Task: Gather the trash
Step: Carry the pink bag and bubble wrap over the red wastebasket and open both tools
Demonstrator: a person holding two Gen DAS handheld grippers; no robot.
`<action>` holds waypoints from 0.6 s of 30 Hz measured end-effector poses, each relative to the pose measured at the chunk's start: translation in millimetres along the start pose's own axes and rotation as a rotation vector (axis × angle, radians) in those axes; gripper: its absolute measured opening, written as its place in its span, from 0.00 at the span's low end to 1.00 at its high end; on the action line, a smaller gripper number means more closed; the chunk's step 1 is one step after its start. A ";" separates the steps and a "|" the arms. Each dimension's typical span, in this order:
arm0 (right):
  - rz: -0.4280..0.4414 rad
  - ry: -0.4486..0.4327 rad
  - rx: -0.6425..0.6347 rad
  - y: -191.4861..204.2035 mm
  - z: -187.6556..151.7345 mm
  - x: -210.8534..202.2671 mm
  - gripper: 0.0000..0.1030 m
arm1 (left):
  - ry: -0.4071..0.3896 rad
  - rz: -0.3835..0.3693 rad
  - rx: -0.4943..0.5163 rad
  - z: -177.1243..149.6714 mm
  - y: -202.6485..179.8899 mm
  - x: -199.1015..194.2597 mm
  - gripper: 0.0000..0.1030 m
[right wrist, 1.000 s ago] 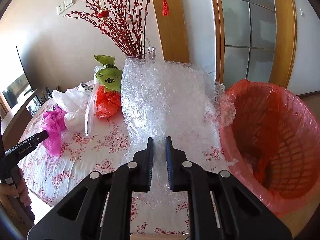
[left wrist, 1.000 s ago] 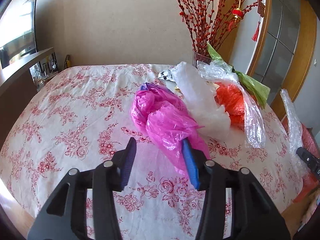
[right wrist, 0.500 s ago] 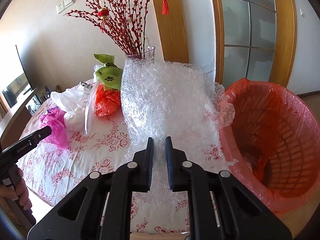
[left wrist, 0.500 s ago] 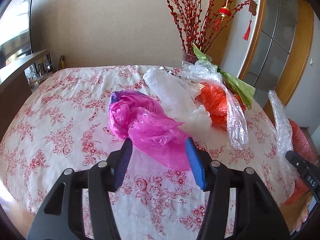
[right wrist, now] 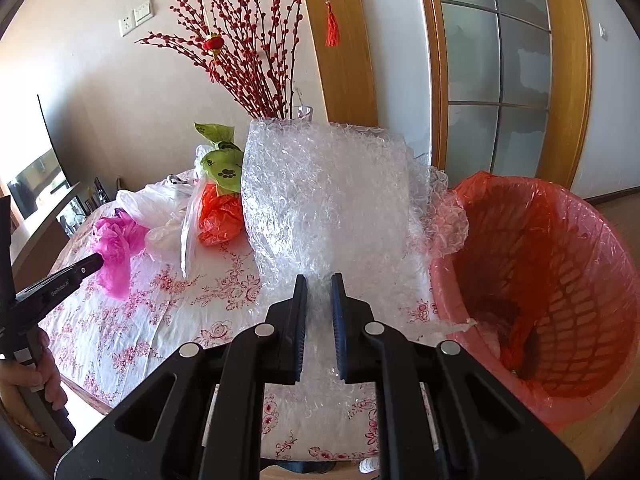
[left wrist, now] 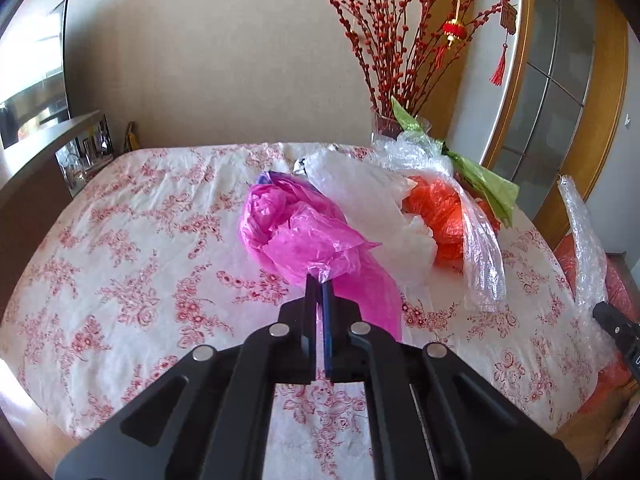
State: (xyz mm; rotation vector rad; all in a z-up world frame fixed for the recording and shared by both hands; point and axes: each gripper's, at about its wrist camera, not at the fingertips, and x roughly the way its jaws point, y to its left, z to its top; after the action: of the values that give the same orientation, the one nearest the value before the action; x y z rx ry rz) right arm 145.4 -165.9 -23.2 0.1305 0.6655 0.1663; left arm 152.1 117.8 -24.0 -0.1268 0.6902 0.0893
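Left gripper (left wrist: 319, 280) jaws now clamped on pink bag (left wrist: 304, 236), mid-table (left wrist: 120, 240).

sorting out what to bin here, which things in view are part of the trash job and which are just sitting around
Part of the job:
- crumpled pink plastic bag, pinched by the left gripper
- clear bubble wrap sheet, in the right gripper
- white plastic bag
- orange plastic bag
- green plastic bag
- red-lined pink waste basket

Just there:
- glass vase of red berry branches
- floral tablecloth
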 end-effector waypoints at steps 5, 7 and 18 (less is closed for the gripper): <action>0.005 -0.019 -0.003 -1.4 0.1 -9.8 0.12 | -0.053 0.010 0.000 5.6 11.6 -26.2 0.04; 0.007 -0.024 -0.004 -2.8 0.0 -12.5 0.12 | -0.070 0.008 0.001 8.6 14.5 -35.5 0.04; -0.011 -0.065 0.000 -13.1 4.4 -33.8 0.12 | -0.184 -0.085 0.094 26.9 -26.7 -86.2 0.04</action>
State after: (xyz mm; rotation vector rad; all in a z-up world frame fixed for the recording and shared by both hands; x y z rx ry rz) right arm 123.4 -185.6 -1.7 0.1322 0.6013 0.1512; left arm 106.1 91.9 54.0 -0.0566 0.5041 -0.0132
